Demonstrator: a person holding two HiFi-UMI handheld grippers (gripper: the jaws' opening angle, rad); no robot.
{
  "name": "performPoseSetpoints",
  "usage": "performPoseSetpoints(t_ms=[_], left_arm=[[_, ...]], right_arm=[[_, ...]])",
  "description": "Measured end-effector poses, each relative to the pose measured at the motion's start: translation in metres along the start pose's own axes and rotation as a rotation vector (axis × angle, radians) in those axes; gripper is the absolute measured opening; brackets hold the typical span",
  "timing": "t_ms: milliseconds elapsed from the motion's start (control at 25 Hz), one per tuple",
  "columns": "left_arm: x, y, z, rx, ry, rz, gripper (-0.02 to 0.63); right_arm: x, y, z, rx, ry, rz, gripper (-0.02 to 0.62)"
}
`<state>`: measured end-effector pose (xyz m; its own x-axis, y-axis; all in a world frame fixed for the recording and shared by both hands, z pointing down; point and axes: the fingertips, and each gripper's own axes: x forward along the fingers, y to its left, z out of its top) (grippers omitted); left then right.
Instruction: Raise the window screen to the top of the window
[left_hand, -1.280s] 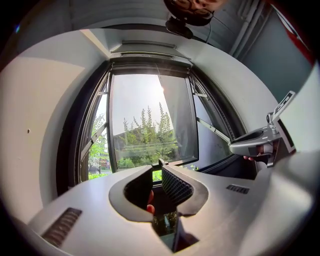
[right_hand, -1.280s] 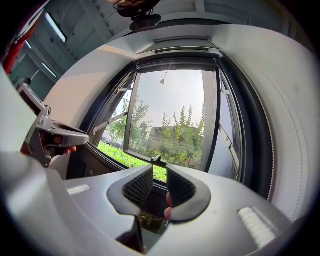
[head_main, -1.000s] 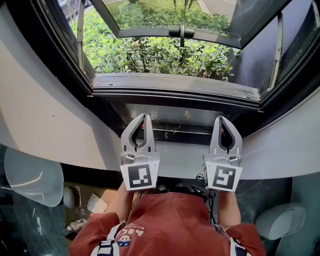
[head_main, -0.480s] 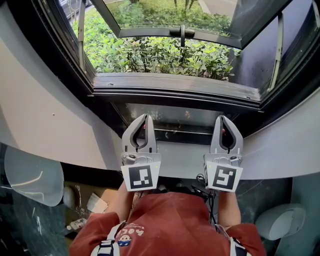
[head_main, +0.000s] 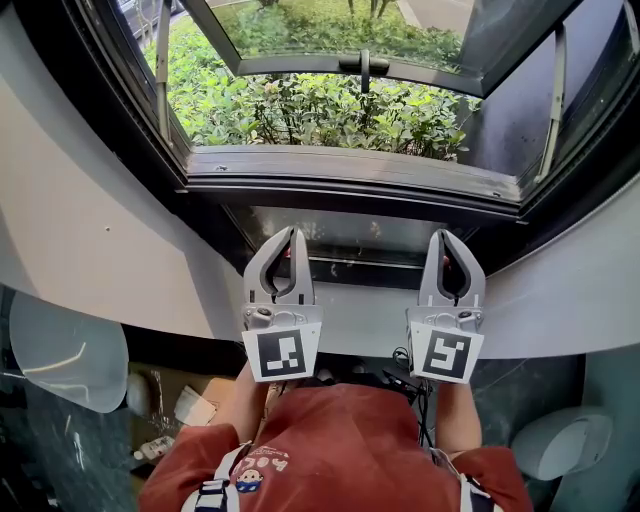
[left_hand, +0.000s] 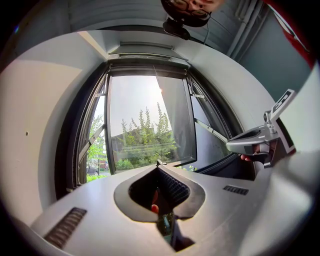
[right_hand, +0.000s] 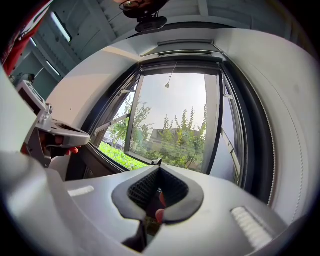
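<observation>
The window (head_main: 330, 100) stands with its glass sash (head_main: 340, 35) swung outward over green bushes. A dark housing (right_hand: 180, 50) runs along the top of the frame, and a thin pull cord (right_hand: 170, 80) with a small knob hangs from it. I see no mesh across the opening. My left gripper (head_main: 290, 232) and right gripper (head_main: 445, 236) hover side by side just short of the dark sill (head_main: 350, 175), both shut with nothing between them. In the gripper views the left gripper (left_hand: 159, 162) and the right gripper (right_hand: 159, 161) point level at the opening.
White curved wall (head_main: 80, 230) flanks the window on both sides. A sash handle (head_main: 362, 65) sits on the lower edge of the open pane. A white hard hat (head_main: 65, 350) lies low at the left, another (head_main: 560, 440) at the lower right.
</observation>
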<state>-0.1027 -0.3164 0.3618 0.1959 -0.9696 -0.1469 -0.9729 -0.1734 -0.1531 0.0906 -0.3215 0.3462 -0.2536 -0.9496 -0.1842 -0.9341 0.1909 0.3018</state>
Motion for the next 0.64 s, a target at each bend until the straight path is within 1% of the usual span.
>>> performPoseSetpoints(t_ms=[640], left_arm=[[-0.0019, -0.001, -0.0012, -0.001, 0.001, -0.007, 0.006]], right_arm=[[-0.0002, 0.0021, 0.001, 0.004, -0.009, 0.004, 0.011]])
